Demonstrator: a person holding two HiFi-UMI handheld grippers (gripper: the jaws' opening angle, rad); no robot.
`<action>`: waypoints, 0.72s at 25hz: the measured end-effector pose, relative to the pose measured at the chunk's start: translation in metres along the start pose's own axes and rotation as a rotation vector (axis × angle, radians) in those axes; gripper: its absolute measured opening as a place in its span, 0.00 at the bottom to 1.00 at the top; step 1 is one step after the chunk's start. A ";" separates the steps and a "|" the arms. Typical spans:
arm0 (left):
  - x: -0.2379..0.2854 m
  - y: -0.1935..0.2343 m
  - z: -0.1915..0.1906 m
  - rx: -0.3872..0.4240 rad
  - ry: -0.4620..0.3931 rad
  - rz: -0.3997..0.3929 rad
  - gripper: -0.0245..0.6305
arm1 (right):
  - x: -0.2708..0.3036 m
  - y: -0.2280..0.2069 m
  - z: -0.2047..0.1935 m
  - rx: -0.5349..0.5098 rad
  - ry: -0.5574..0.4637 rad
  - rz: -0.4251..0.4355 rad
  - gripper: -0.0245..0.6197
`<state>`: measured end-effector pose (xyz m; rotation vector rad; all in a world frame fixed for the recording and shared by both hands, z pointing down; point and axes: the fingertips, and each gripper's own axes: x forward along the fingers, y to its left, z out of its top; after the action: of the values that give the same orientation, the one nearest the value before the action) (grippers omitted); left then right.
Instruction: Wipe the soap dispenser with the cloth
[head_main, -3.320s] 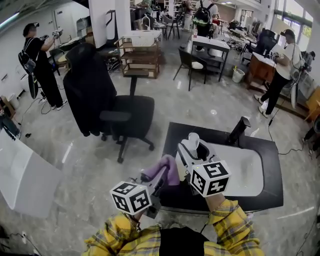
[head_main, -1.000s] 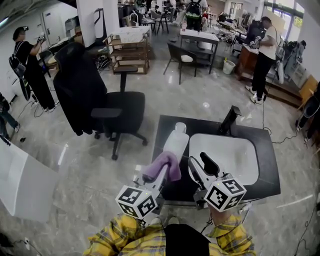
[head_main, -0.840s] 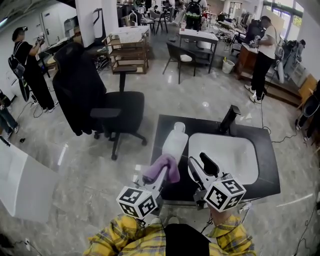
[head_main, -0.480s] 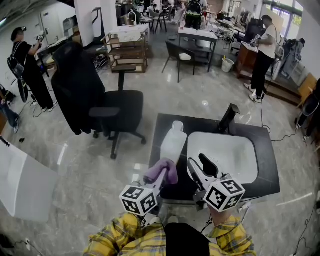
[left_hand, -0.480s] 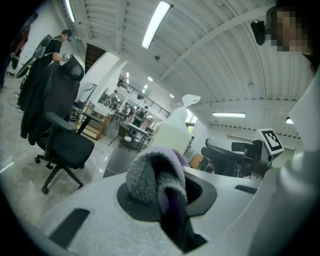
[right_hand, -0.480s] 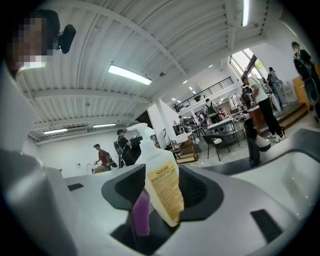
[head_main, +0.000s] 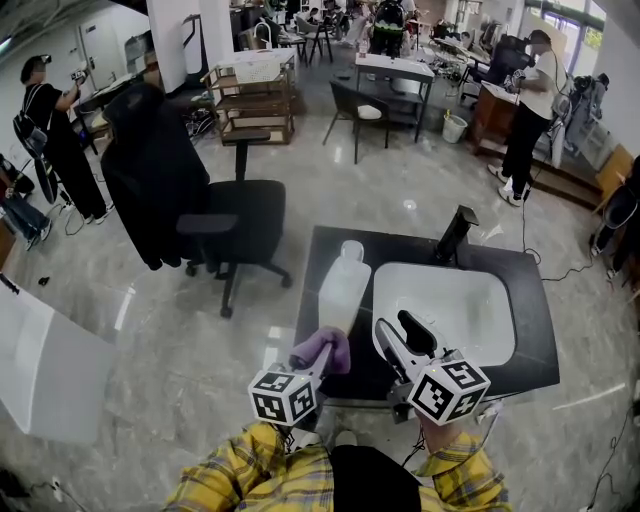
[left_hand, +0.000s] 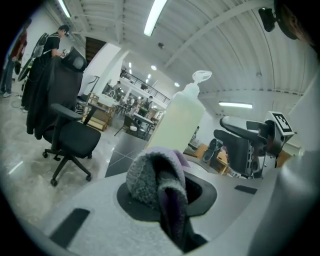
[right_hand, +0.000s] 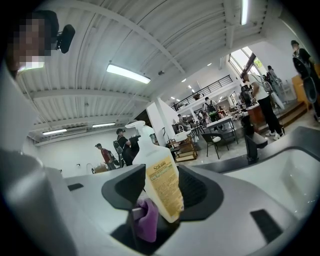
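The black worktop (head_main: 400, 250) carries a white sink (head_main: 470, 310), and the dispenser (head_main: 342, 290) stands upright by the worktop's left edge, just beside the sink. The right gripper (head_main: 396, 328) hangs over the near edge with jaws wide apart and empty, the bottle ahead of them, not between the pads. The left gripper (head_main: 318, 358) is clenched on the purple cloth (head_main: 326, 346), bunched near the bottle's base; contact is hard to judge from above. The wipe will probably go best with the wad pressed lightly and stroked along the side, and the right jaws bracing the bottle so it cannot tip off the edge.
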<state>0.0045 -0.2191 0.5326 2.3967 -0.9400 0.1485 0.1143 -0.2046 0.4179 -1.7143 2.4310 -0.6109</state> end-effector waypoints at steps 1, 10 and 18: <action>0.001 0.002 -0.004 -0.002 0.008 0.005 0.11 | 0.000 -0.001 -0.001 0.000 0.001 0.000 0.35; 0.011 0.014 -0.029 -0.012 0.074 0.036 0.11 | -0.003 -0.007 -0.007 0.003 0.018 0.003 0.35; 0.002 0.008 -0.018 -0.055 0.055 0.008 0.11 | 0.006 0.003 -0.001 -0.065 0.033 0.128 0.35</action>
<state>0.0024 -0.2153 0.5523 2.3267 -0.9173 0.1887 0.1095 -0.2095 0.4186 -1.5669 2.5858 -0.5548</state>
